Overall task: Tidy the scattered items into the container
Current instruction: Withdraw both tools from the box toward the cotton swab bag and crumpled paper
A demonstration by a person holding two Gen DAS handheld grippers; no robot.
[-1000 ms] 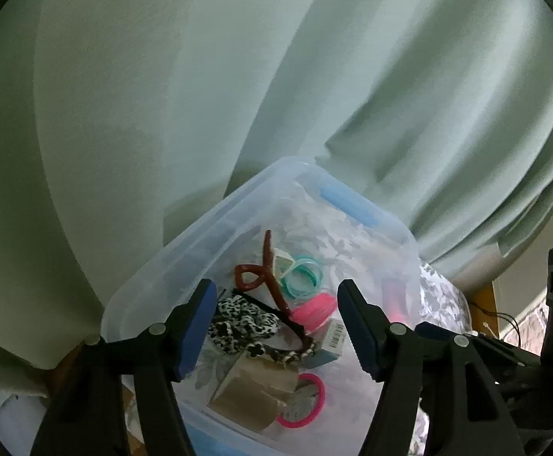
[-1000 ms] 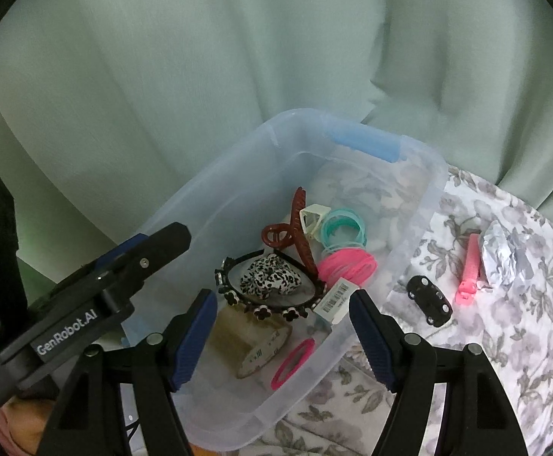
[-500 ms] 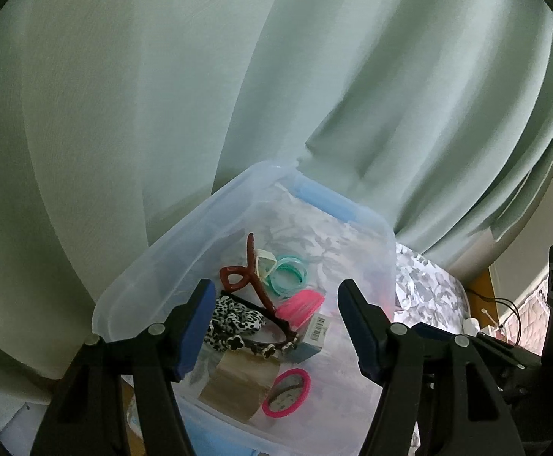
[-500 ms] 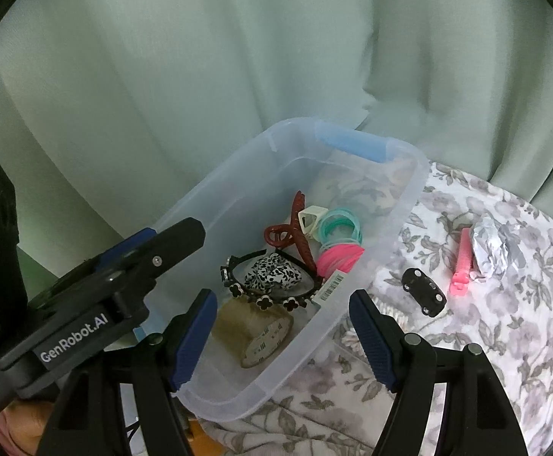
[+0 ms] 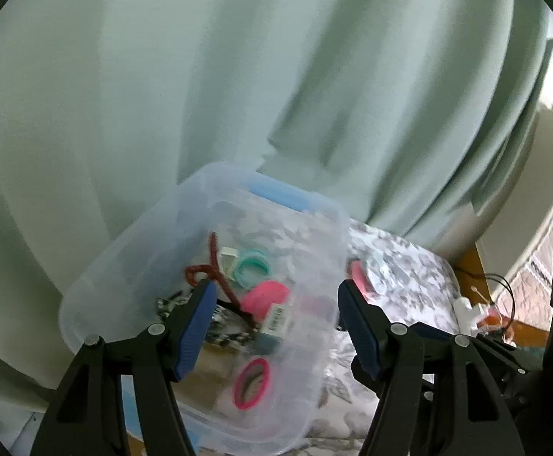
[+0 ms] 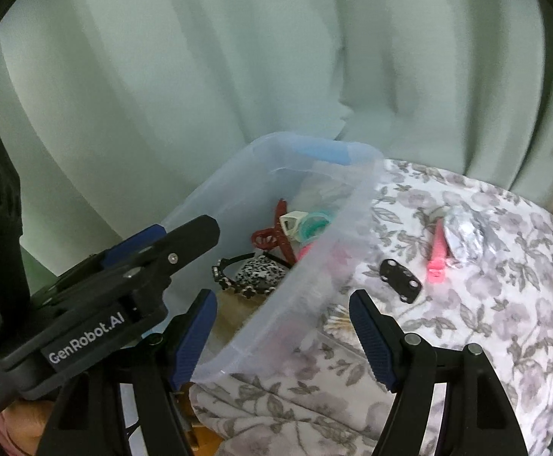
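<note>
A clear plastic bin (image 5: 124, 258) (image 6: 314, 250) with a blue handle stands at the table's left end and holds hair things: a brown claw clip (image 5: 215, 269), teal rings (image 5: 252, 266), a pink ring (image 5: 252, 382), a spotted scrunchie (image 6: 257, 271). On the floral cloth to its right lie a black clip (image 6: 400, 274), a pink clip (image 6: 438, 252) and a silver foil packet (image 6: 464, 235). My left gripper (image 5: 276, 332) is open and empty above the bin. My right gripper (image 6: 282, 336) is open and empty over the bin's near right corner.
A pale green curtain (image 6: 238, 57) hangs close behind the bin and table. The floral cloth (image 6: 466, 323) covers the table and drops off at the front. The left gripper's body (image 6: 105, 304) sits just left of the right one. Cables and a white object (image 5: 466, 306) lie far right.
Both grippers have pulled back and swung right. The bin now sits lower and further left in both views, and more of the cloth with the loose items shows. Both stayed open.
</note>
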